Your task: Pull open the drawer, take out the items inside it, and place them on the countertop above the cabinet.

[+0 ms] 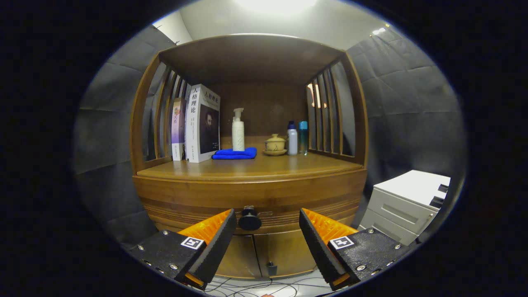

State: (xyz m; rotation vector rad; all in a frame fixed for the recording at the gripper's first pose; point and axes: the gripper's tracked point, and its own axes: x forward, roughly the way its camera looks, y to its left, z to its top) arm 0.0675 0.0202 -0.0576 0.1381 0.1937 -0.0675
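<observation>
Dark grey padded cloth [412, 107] covers the booth's walls on both sides of the wooden cabinet, and a bright ceiling light [274, 5] shines above a pale ceiling. To the right stands a white drawer unit [402, 206], near the cabinet. Thin cables [247, 285] lie on the light floor below.

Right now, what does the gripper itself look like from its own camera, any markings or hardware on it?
The gripper has two wedge-shaped fingers whose facing pads are ribbed. Each sits on a dark, rough-textured block fixed with silver screws, and each block carries a small square black-and-white marker. No cables show on it. The fingers stand apart, with the drawer knob between them, untouched.
</observation>
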